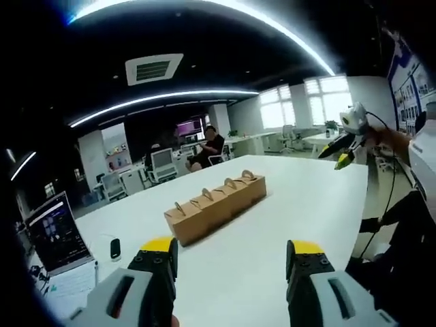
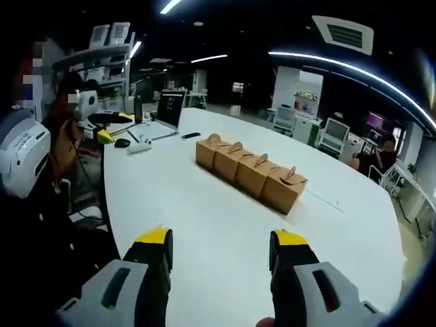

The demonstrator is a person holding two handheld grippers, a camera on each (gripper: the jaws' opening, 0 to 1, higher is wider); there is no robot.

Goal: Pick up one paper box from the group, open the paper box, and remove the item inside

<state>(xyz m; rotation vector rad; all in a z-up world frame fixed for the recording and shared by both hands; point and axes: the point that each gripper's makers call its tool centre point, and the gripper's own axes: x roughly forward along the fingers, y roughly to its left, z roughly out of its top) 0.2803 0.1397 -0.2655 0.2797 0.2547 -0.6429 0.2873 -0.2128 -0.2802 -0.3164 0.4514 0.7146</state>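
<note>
Brown paper boxes [image 2: 251, 171] sit in a touching row mid-table [image 2: 204, 231], well beyond the left gripper [image 1: 231, 255] and right gripper [image 2: 219, 246], both wide open and empty; grabbing one risks dragging its neighbour.

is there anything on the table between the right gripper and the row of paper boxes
Nothing visible. In the right gripper view, only bare white table lies between the open right gripper and the row of paper boxes. The laptop and small items sit beyond the row's far end, off the path.
</note>
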